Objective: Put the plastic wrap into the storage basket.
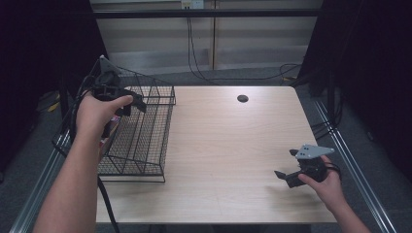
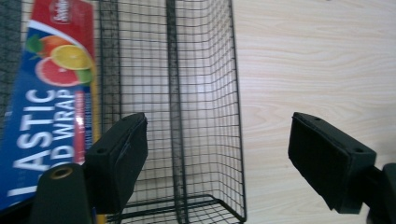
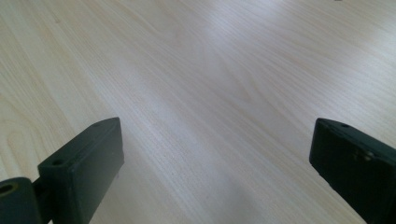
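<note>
A black wire basket (image 1: 145,141) stands at the table's left edge. In it lies a blue and red plastic wrap box (image 2: 51,93) along its left side, partly hidden by my hand in the high view (image 1: 112,125). My left gripper (image 1: 128,108) hovers over the basket, open with nothing between its jaws (image 2: 218,126); its view looks down through the basket mesh (image 2: 173,93). My right gripper (image 1: 286,163) is low over the bare wood near the front right corner, open and empty (image 3: 217,130).
The light wooden table (image 1: 228,145) has a dark round hole (image 1: 242,98) near its far edge. Cables hang behind the table, and metal rails run along both sides. Dark curtains close off left and right.
</note>
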`<state>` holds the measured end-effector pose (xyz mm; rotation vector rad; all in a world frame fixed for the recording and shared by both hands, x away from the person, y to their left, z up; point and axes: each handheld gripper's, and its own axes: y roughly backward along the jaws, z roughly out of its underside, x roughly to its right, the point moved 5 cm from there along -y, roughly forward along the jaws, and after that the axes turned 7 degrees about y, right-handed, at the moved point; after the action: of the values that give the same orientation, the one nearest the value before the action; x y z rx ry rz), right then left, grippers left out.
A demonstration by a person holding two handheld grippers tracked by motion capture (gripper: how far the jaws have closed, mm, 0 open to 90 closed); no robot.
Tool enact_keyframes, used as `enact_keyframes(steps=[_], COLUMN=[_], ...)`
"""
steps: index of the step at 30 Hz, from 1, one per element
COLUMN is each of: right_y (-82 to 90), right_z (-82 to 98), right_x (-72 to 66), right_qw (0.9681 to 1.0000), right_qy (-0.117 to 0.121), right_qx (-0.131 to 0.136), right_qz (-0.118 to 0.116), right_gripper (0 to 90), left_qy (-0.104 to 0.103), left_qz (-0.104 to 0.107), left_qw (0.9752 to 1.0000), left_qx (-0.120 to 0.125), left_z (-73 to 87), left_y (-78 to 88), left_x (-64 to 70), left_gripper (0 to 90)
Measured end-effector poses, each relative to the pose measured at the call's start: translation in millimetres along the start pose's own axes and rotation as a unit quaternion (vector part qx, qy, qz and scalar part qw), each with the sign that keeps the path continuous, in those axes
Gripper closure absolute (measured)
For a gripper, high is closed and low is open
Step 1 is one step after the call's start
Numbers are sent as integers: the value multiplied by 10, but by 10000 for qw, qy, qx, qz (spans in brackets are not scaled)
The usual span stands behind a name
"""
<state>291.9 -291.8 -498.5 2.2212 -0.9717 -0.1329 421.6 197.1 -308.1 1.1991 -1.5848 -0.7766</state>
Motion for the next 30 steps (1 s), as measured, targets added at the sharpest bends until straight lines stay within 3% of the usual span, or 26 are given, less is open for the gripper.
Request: enact_keyframes(steps=[14,30], right_y=[-5,-1], right_z=[-4,-4], right_x=[-9,-10], right_qw=[10000,10000], right_qy=[23,38], right_qx=[-3,1], right_qz=[-10,-6], right_gripper=[29,29], left_qy=[-546,-962], left_qz=[303,502], left_qw=[9981,9941], left_qx=[-1,-56], left_z=[122,270], left_y=[-229,-481], left_x=[390,587], left_gripper=[191,180])
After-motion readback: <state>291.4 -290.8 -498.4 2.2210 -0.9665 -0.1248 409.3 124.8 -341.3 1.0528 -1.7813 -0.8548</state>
